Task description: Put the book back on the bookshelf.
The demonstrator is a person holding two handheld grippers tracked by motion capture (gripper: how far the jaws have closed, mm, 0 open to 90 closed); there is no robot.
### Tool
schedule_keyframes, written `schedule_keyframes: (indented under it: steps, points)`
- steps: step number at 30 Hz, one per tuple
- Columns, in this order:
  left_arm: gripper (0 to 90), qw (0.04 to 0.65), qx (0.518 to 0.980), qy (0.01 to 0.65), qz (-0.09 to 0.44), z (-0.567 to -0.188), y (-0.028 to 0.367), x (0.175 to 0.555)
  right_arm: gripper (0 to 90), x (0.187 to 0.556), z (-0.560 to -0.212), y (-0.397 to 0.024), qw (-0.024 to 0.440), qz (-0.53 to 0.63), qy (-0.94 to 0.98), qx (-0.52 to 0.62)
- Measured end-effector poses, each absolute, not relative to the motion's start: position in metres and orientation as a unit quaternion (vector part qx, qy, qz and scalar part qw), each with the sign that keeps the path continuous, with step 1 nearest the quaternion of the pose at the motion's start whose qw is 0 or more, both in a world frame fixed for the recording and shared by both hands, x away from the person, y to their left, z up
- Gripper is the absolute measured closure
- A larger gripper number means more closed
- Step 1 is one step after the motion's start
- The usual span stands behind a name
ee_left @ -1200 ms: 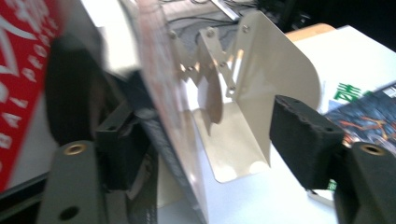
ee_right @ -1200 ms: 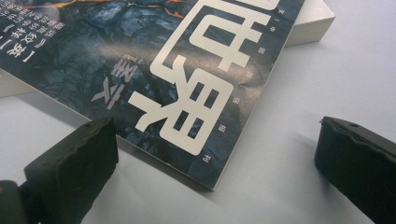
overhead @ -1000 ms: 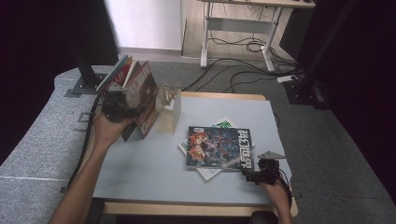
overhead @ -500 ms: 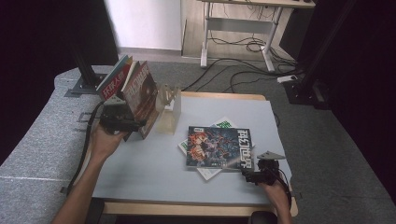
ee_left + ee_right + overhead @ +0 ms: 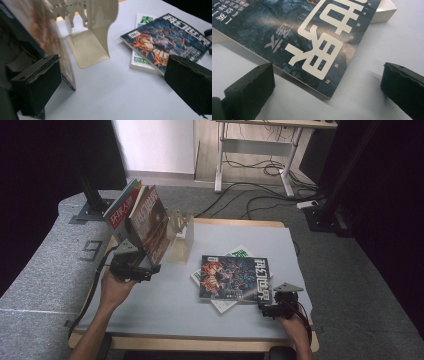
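Two magazines (image 5: 234, 277) stacked flat on pale grey table (image 5: 165, 305); grey carpet, cables beyond. Brown book (image 5: 152, 222) leaned by bookend (image 5: 180, 237), beside left gripper (image 5: 131, 267), jaws just opened wide, empty. Right gripper (image 5: 276, 306) spread at magazine corner, nothing held.

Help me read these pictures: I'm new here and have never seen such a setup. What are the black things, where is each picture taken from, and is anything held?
No robot here: a person holds a hand-held left gripper and right gripper, each with two black fingers. One picture looks down from above the table; the other two come from cameras riding on each gripper. On the table, books lean by a beige metal bookend, and a dark magazine lies flat on a white and green book. The left gripper's fingers have just been opening, beside the leaning books, with nothing between them. The right gripper is open at the magazine's corner. Nothing is held.
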State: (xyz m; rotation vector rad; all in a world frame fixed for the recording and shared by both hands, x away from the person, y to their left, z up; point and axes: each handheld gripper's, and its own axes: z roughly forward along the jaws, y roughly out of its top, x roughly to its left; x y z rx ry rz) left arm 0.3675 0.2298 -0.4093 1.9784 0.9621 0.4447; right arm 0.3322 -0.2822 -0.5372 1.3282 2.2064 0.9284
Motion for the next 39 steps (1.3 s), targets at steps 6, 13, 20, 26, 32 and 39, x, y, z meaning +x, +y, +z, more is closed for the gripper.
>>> schedule_keyframes:
  steps: [6, 13, 20, 26, 32, 39]
  points:
    - [0.4, 0.434, 0.806, 0.363, 0.176, -0.426, 0.219, 0.363, 0.0, 0.332, -0.537, -0.282, 0.201, 0.332, 0.789, 0.475]
    - [0.0, 0.427, 0.826, 0.338, 0.146, -0.448, 0.197, 0.367, 0.0, 0.332, -0.538, -0.282, 0.201, 0.333, 0.789, 0.475]
    - [0.0, 0.411, 0.843, 0.324, 0.123, -0.478, 0.176, 0.375, 0.0, 0.332, -0.538, -0.282, 0.202, 0.333, 0.789, 0.475]
    - [0.0, 0.394, 0.855, 0.32, 0.105, -0.501, 0.162, 0.378, 0.0, 0.332, -0.538, -0.282, 0.202, 0.333, 0.789, 0.475]
    - [0.0, 0.365, 0.871, 0.312, 0.106, -0.52, 0.152, 0.377, 0.0, 0.332, -0.538, -0.282, 0.202, 0.333, 0.789, 0.476]
    - [0.0, 0.346, 0.879, 0.312, 0.102, -0.529, 0.148, 0.376, 0.0, 0.332, -0.538, -0.282, 0.202, 0.333, 0.789, 0.476]
